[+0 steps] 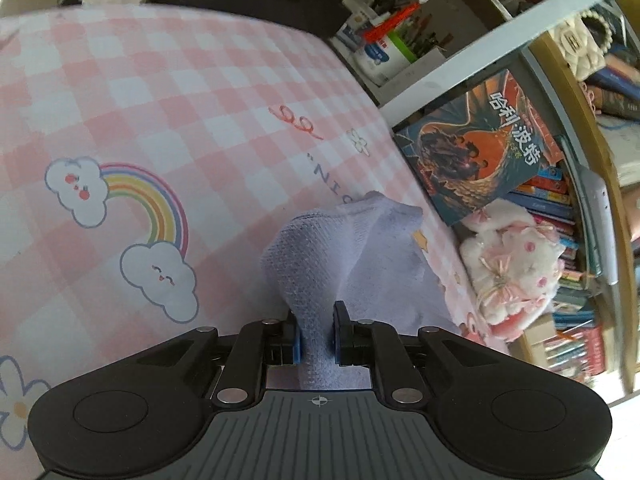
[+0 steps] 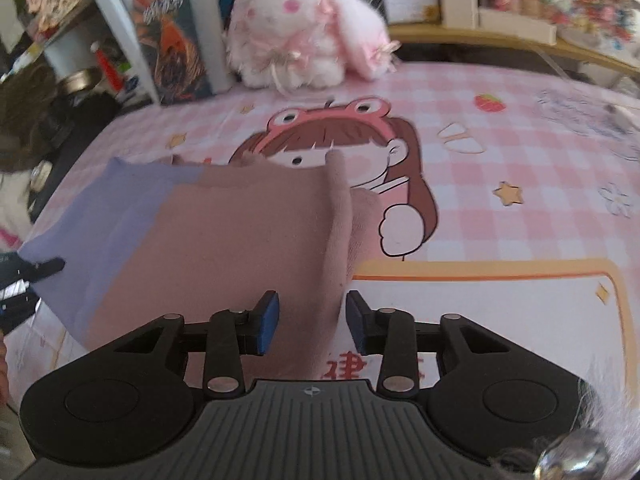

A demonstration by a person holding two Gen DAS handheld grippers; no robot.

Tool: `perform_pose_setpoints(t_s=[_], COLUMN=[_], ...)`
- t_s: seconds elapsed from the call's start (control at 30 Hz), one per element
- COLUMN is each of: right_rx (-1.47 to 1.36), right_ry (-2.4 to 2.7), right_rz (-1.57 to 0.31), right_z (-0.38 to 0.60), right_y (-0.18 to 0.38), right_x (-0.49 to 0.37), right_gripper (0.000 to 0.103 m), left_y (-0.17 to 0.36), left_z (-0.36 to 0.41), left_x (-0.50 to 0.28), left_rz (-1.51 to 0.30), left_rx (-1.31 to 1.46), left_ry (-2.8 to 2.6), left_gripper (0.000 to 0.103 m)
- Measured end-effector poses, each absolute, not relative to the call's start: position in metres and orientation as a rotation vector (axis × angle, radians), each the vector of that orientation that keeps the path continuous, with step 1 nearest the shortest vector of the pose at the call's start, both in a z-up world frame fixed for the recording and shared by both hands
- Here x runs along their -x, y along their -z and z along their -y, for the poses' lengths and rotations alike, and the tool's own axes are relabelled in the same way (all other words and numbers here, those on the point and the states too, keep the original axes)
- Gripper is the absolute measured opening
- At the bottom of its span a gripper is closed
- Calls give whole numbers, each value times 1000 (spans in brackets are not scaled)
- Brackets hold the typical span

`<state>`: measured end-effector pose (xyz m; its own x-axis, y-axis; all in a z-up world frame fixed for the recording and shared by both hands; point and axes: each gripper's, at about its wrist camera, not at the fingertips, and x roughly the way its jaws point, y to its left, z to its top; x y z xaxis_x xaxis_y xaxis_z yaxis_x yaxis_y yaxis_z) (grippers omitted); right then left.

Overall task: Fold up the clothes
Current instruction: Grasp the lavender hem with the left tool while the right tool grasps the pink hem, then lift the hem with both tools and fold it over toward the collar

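Observation:
A small two-tone sock lies stretched over the pink checked bedsheet (image 1: 160, 92). Its lavender end (image 1: 344, 248) bunches up between the pads of my left gripper (image 1: 316, 320), which is shut on it. In the right wrview the sock's mauve-pink part (image 2: 240, 232) runs down into my right gripper (image 2: 312, 312), whose blue pads close on the cloth at its folded right edge. The lavender end (image 2: 100, 220) reaches left to a black fingertip (image 2: 50, 266) of the left gripper. The sock hangs taut between the two grippers, slightly above the sheet.
A pink-and-white plush toy (image 2: 304, 36) sits at the bed's edge against shelves of books (image 1: 560, 208). A large illustrated book (image 1: 476, 148) leans beside it. A desk (image 2: 520, 44) with boxes runs along the far right. Dark clutter (image 2: 68, 120) lies past the bed's left edge.

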<state>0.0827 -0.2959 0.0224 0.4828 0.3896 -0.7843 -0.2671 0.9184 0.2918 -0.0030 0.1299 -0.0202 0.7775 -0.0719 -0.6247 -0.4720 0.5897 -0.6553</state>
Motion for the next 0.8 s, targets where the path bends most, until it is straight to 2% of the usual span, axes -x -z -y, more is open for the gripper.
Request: perform_pose_setpoints(t_s=[0.23, 0.53, 0.7, 0.8], right_rx=[-192, -259, -270, -265], right_ry=[-509, -592, -631, -657], right_rz=[-999, -1013, -1015, -1013], right_z=[313, 329, 334, 336], right_y=[-15, -8, -6, -5], right_x=[-89, -96, -99, -100], right_gripper=[23, 24, 24, 24], left_y=[-22, -91, -122, -109], left_z=[-93, -9, 72, 133], left_x=[-1, -3, -3, -3], left_rz=[-601, -495, -472, -534], left_rx=[776, 567, 323, 113], left_ry=[-304, -249, -142, -105], left_gripper=[12, 11, 12, 14])
